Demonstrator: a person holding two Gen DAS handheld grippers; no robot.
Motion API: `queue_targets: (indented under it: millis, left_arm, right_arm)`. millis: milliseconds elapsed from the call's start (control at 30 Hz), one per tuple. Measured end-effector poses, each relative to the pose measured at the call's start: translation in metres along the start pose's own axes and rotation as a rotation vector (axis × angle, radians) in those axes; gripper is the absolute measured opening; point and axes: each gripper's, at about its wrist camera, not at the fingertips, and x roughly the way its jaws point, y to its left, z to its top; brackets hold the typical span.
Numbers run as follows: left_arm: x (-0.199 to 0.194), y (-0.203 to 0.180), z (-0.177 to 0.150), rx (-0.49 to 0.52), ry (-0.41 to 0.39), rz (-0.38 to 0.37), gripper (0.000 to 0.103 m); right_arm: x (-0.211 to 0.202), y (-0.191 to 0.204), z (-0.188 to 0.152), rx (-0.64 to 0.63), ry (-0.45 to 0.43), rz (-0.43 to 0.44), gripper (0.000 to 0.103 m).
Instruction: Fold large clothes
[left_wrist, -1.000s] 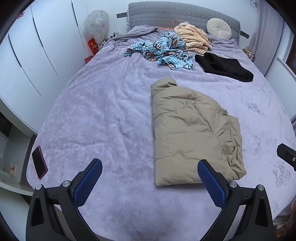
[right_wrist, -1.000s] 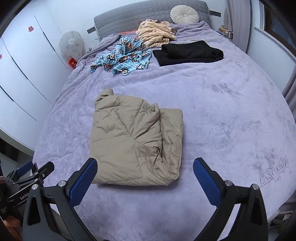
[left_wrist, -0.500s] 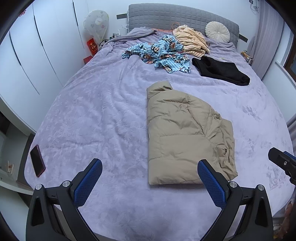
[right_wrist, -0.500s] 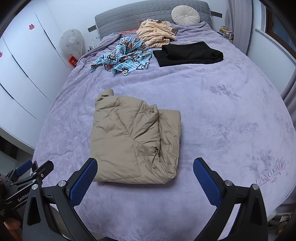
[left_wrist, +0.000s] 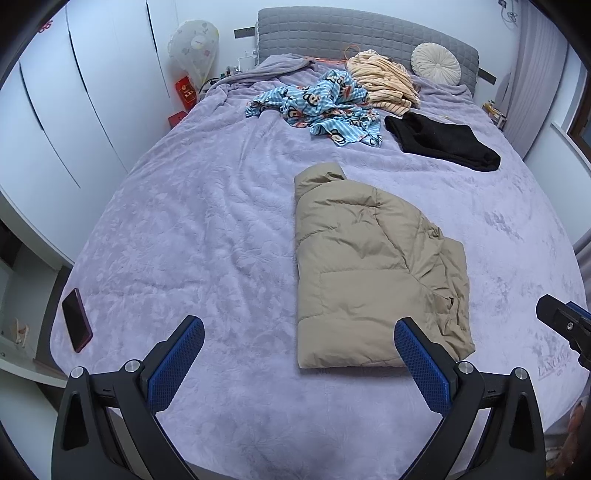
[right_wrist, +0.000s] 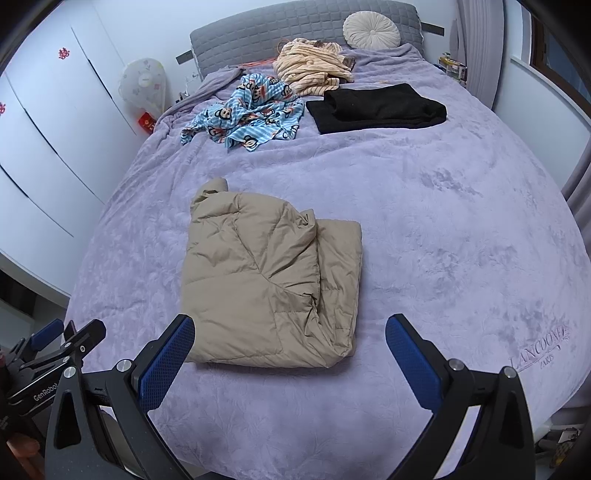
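Note:
A tan puffer jacket (left_wrist: 369, 269) lies folded into a rough rectangle on the purple bedspread (left_wrist: 203, 229); it also shows in the right wrist view (right_wrist: 266, 277). My left gripper (left_wrist: 299, 354) is open and empty, held above the bed's near edge, short of the jacket's hem. My right gripper (right_wrist: 290, 354) is open and empty, also held back from the jacket's near edge. The right gripper's body shows at the right edge of the left wrist view (left_wrist: 565, 325), and the left gripper's body at the lower left of the right wrist view (right_wrist: 55, 350).
A blue cartoon-print garment (left_wrist: 325, 107), a striped beige garment (left_wrist: 384, 85) and a folded black garment (left_wrist: 443, 140) lie near the headboard. A round cushion (left_wrist: 436, 66) rests against it. A phone (left_wrist: 75, 319) lies at the bed's left corner. White wardrobes (left_wrist: 74, 92) line the left.
Both grippers have pulled back and risen slightly, so the jacket sits a little farther away in both views. The jacket itself has not moved. Both stay open.

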Motion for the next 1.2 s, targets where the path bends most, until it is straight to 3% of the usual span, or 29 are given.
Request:
queue_targets:
  millis: [1200]
  left_arm:
    - [0.0001,0.0031,0.0059,0.001,-0.002,0.012,0.103]
  right_arm:
    - [0.0001,0.0016,0.0003,0.002,0.001,0.0,0.103]
